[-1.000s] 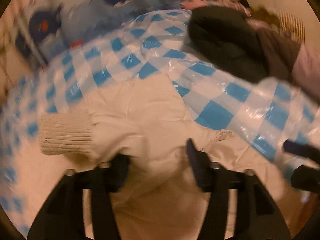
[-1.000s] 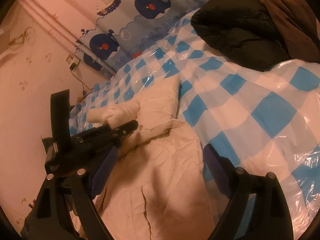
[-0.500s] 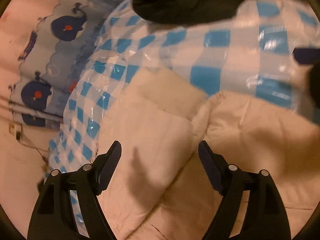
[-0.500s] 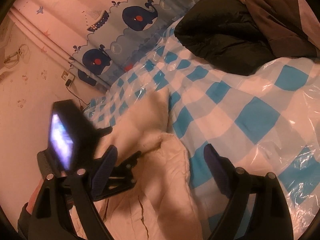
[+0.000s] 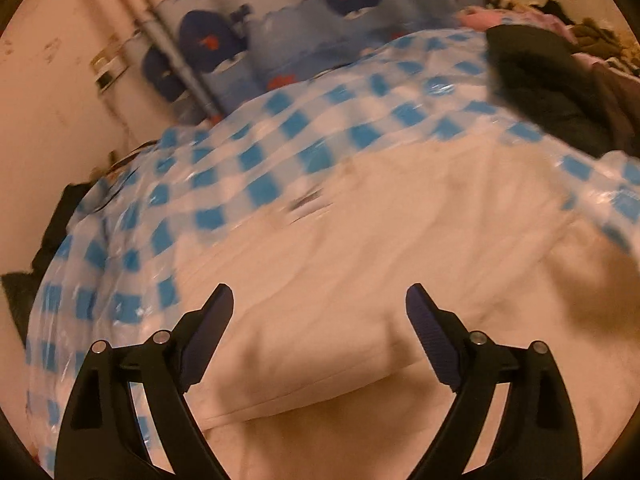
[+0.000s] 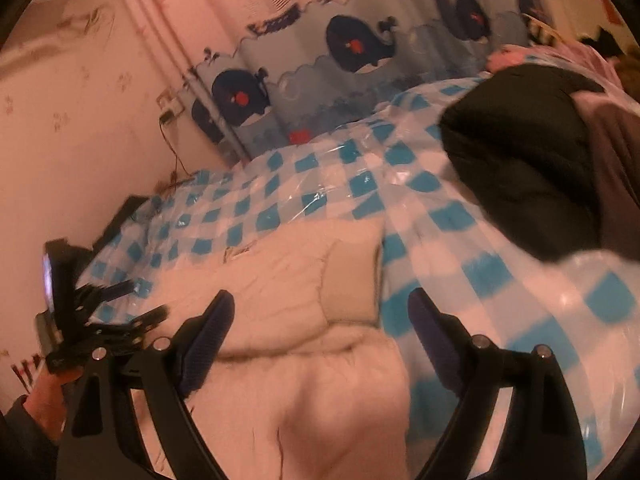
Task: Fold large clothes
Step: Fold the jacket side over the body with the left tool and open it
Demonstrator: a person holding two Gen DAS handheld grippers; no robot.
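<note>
A large cream jacket (image 5: 400,248) lies spread on the blue-and-white checked bed cover (image 5: 256,160). In the right wrist view one sleeve is folded across the cream jacket (image 6: 280,280), its ribbed cuff (image 6: 352,280) near the right edge. My left gripper (image 5: 319,294) hovers above the fabric; its jaws are opening and nothing is between them. It also shows at the left of the right wrist view as the left gripper (image 6: 140,300), held by a hand (image 6: 44,392). My right gripper (image 6: 321,296) stands open over the jacket's right edge, holding nothing.
A dark puffy jacket (image 6: 520,168) and brown and pink clothes (image 6: 612,152) are piled at the back right of the bed. A whale-print curtain (image 6: 360,44) hangs behind. The wall with a socket and cable (image 6: 172,108) runs along the left side.
The left gripper's jaws have widened and come off the jacket fabric, and it has swung away towards the left. The right gripper has risen a little and rolled; its jaws stay wide.
</note>
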